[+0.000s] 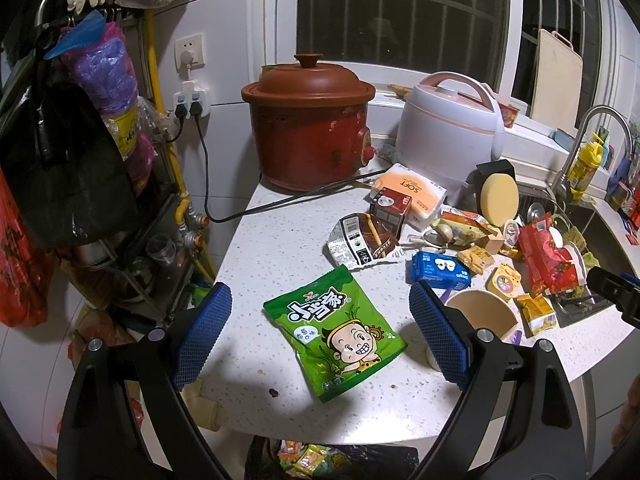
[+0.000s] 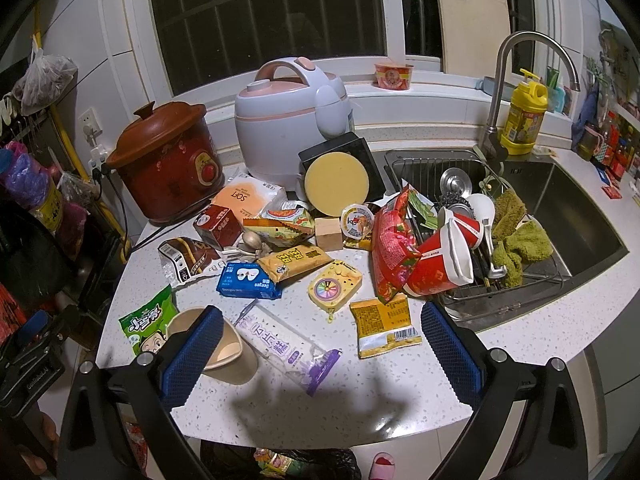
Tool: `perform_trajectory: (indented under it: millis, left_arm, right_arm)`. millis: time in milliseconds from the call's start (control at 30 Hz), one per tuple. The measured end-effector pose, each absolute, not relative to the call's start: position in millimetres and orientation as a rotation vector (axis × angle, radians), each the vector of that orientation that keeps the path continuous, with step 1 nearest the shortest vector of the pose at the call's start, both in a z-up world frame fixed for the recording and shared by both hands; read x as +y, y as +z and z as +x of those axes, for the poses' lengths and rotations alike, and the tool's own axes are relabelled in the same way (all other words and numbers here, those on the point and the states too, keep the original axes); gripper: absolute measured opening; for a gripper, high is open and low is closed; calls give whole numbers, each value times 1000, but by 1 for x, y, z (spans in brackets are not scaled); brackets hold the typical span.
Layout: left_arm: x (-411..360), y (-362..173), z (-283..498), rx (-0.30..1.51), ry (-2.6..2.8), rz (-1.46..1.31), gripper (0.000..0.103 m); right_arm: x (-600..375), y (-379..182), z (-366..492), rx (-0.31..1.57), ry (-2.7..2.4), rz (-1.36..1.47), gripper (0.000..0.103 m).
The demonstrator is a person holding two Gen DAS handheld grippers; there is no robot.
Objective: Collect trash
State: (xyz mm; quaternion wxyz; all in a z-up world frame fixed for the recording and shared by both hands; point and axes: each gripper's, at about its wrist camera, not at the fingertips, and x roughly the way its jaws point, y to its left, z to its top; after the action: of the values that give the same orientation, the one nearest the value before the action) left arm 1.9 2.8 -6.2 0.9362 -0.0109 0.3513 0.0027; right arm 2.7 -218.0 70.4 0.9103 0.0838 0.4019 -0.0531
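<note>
A green snack bag (image 1: 334, 334) with a cartoon face lies flat on the white speckled counter (image 1: 280, 240). My left gripper (image 1: 320, 336) hangs open above it, one blue pad on each side. My right gripper (image 2: 320, 354) is open too, over a clear and purple wrapper (image 2: 286, 348). A beige paper cup (image 2: 218, 346) lies on its side by the right gripper's left pad. A yellow wrapper (image 2: 386, 324), a blue packet (image 2: 248, 278) and a red bag (image 2: 390, 246) lie further back. Below the counter edge, a black trash bag (image 1: 332, 460) holds wrappers.
A brown clay cooker (image 1: 310, 120) and a white rice cooker (image 1: 450, 128) stand at the back, with a power cord (image 1: 280, 202) across the counter. A sink (image 2: 560, 208) with a dish rack (image 2: 480, 240) and faucet (image 2: 516, 88) is on the right. Hanging bags (image 1: 64, 160) crowd the left.
</note>
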Motion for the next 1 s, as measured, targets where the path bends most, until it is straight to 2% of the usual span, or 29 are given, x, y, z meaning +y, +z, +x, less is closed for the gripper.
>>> perform_trajectory:
  millis: [1000]
  left_arm:
    - [2,-8,5,730,-6,-29,88]
  right_arm:
    - [-221,70,3,823,-112,151,98]
